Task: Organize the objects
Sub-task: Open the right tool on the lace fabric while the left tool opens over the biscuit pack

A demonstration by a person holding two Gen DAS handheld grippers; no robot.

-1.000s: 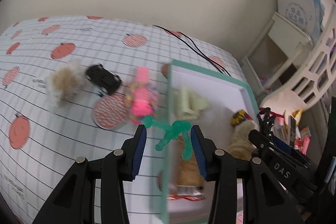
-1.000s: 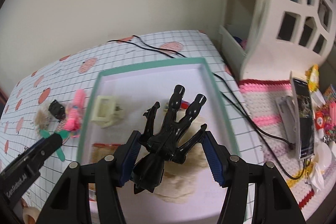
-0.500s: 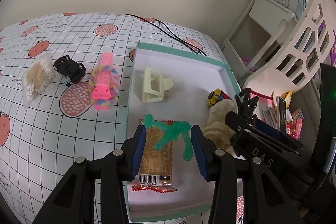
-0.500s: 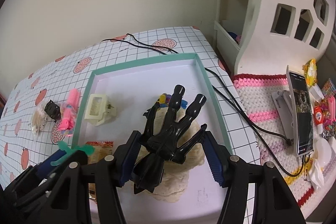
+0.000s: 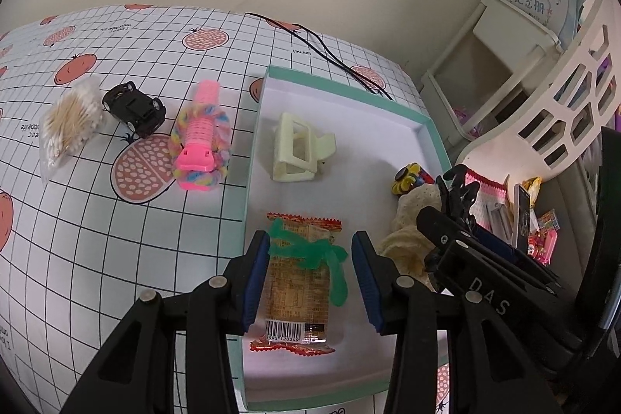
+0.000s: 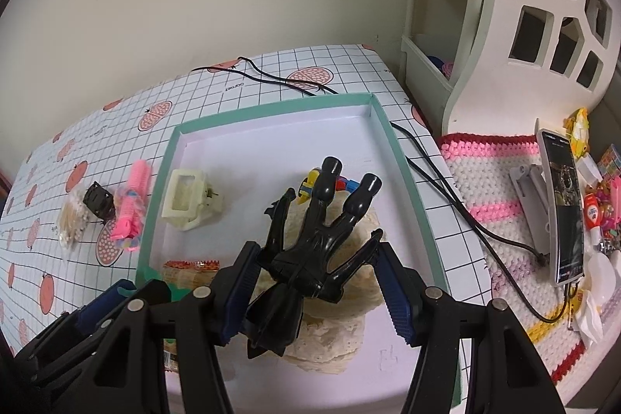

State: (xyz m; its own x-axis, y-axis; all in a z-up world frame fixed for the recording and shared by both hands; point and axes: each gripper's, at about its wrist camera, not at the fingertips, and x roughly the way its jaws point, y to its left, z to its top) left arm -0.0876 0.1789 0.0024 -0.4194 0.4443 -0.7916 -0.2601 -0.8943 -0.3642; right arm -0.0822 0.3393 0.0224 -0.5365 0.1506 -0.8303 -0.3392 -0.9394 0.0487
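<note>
Green squiggly toy [image 5: 310, 253] sits between the left gripper [image 5: 310, 278] fingers, over the snack packet [image 5: 297, 282] in the teal box [image 5: 252, 158]; can't tell if it's actually pinched. Right gripper [image 6: 314, 282] is clamped on a black claw toy [image 6: 310, 247] above the cream doily [image 6: 330, 344].

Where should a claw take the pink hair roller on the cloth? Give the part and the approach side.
Grip the pink hair roller across its bare ribbed barrel, near the far end. Come straight down from above, fingers on its long sides. It lies flat, and the fluffy band around its middle would likely slip. Approach from the left; the tray wall crowds its right.
</note>
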